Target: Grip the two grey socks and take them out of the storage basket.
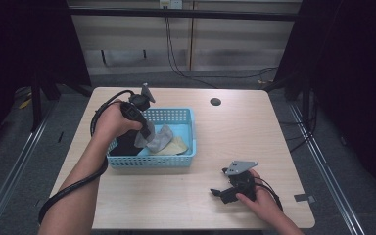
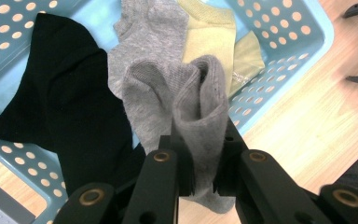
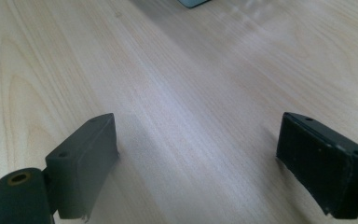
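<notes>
- High view: the worktop (image 1: 235, 142) is evenly lit from above; the surroundings on both sides fall into deep darkness. The picture is soft and low in detail, with short, faint shadows under the basket (image 1: 176, 159).
- Left gripper view: bright, even light; the grey sock (image 2: 200, 116) shows sharp knit texture, while the black sock (image 2: 60, 107) loses nearly all detail in shade.
- Right gripper view: a pale sheen of glare crosses the wood grain; the far edge is blurred, and soft shadows spread beside the near, slightly unsharp jaws.
</notes>
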A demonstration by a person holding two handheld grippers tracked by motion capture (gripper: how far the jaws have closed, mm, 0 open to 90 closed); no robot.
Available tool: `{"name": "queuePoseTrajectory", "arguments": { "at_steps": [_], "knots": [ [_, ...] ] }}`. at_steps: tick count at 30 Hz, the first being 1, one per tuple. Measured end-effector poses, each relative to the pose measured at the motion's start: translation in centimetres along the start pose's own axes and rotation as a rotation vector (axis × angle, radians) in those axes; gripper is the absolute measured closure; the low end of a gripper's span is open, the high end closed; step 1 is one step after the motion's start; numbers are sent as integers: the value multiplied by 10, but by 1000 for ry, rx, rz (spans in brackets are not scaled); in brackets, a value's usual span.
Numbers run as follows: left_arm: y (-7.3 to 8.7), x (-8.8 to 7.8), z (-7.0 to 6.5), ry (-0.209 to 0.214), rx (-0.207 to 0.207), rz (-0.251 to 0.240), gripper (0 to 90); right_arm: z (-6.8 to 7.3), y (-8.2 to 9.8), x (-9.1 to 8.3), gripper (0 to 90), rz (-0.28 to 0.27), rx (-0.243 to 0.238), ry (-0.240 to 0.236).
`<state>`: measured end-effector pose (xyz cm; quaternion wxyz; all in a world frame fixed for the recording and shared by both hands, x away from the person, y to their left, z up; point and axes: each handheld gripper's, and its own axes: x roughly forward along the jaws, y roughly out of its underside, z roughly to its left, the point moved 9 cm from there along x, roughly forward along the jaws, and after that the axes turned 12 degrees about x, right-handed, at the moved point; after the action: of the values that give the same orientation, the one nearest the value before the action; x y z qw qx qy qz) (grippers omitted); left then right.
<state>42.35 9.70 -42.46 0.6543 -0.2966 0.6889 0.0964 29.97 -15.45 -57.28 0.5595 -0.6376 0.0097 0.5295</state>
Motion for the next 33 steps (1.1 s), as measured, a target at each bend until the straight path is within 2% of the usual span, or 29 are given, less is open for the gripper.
{"name": "queuePoseTrajectory", "arguments": {
  "at_steps": [4, 11, 17, 23, 25, 28, 31, 33],
  "knots": [
    [0, -1, -3, 7, -5, 2, 815, 0, 0, 0, 118, 0, 0, 0],
    [-4, -7, -15, 37, 24, -15, 815, 0, 0, 0, 118, 0, 0, 0],
    [-8, -8, -36, 62, 84, 3, 815, 0, 0, 0, 117, 0, 0, 0],
    [-11, -5, -50, 89, 115, -2, 815, 0, 0, 0, 118, 0, 0, 0],
    [-12, -4, -58, 99, 142, -1, 815, 0, 0, 0, 117, 0, 0, 0],
    [-12, -4, -64, 100, 151, -3, 816, 0, 0, 0, 117, 0, 0, 0],
    [-11, -2, -77, 114, 181, -7, 815, 0, 0, 0, 118, 2, -1, 1],
    [-10, -2, -80, 119, 194, -2, 815, 0, 0, 0, 118, 0, 0, 0]
  ]
}}
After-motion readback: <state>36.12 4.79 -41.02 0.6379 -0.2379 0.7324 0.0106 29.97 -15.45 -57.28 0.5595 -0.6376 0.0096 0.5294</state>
